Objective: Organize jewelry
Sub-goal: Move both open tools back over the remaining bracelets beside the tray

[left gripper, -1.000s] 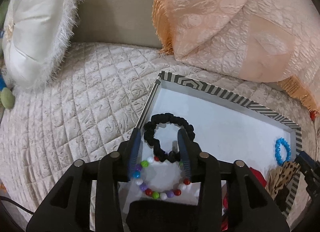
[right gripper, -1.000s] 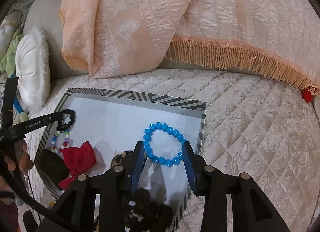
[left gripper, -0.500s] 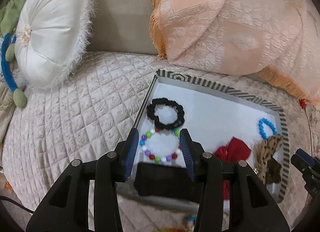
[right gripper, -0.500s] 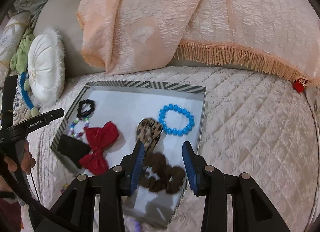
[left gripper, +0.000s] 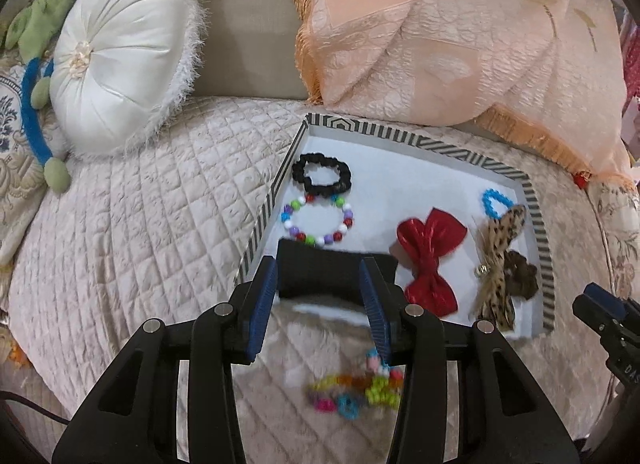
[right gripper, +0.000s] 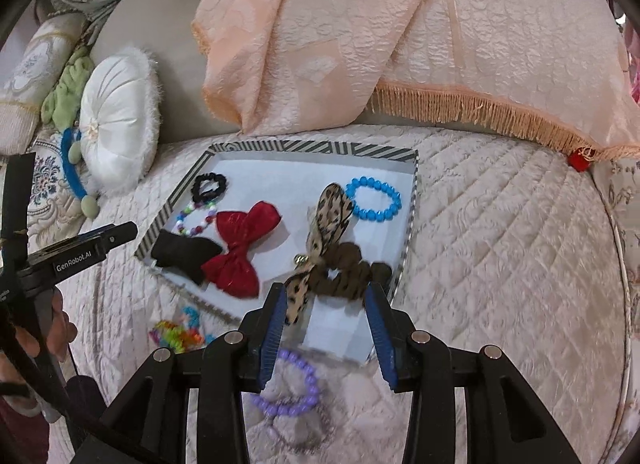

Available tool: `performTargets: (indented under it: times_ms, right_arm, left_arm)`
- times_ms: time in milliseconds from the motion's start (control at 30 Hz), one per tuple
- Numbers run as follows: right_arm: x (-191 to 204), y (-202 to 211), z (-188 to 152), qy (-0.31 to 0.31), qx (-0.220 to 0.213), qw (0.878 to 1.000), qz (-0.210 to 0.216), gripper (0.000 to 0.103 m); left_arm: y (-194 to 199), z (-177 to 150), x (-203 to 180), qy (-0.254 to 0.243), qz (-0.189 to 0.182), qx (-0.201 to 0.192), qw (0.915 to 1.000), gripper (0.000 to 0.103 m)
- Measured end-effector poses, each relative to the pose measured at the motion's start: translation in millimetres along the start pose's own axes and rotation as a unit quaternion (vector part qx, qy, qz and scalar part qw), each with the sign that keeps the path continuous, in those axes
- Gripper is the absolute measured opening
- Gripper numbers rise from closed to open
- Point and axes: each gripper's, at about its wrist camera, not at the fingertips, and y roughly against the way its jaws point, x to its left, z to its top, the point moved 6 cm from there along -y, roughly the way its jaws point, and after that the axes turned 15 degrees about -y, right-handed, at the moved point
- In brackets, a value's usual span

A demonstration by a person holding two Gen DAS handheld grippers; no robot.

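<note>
The tray, striped at the rim and white inside, lies on the quilted sofa seat and already holds most of the pieces: a black scrunchie in the far left corner, a multicoloured bead bracelet touching its near side, a black pouch at the near left edge, a red bow, a leopard-print bow lying partly over a brown scrunchie, and a blue bead bracelet toward the far right. Two pieces lie outside it on the seat, just beside its near edge: a lilac bead bracelet and a tangle of bright plastic beads.

The step in hand looks like collecting one of these strays. The right gripper hangs above the lilac bracelet with its jaws released and nothing between them; the left gripper is likewise released and empty, over the tray's near edge with the bright tangle below.

To do it well, I would lower each gripper straight down and pinch one side of the loop rather than straddle it. The seat is soft, so press lightly or the beads sink. Lift well clear of the rim, and set each piece on bare white floor, apart from the bows.
</note>
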Motion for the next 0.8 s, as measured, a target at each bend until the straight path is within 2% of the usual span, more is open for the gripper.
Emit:
performTargets:
  times_ms: [333, 800]
  right_arm:
    - [6.1, 19.7, -34.6, 0.002, 0.0, 1.0, 0.005, 0.04]
    - [5.2, 30.4, -69.8, 0.001, 0.012, 1.0, 0.008, 0.044]
  left_arm:
    - [26.8, -30.3, -12.8, 0.001, -0.004, -0.009, 1.0, 0.042]
    - [39.6, -58.1, -31.1, -0.003, -0.013, -0.006, 0.9999, 0.042]
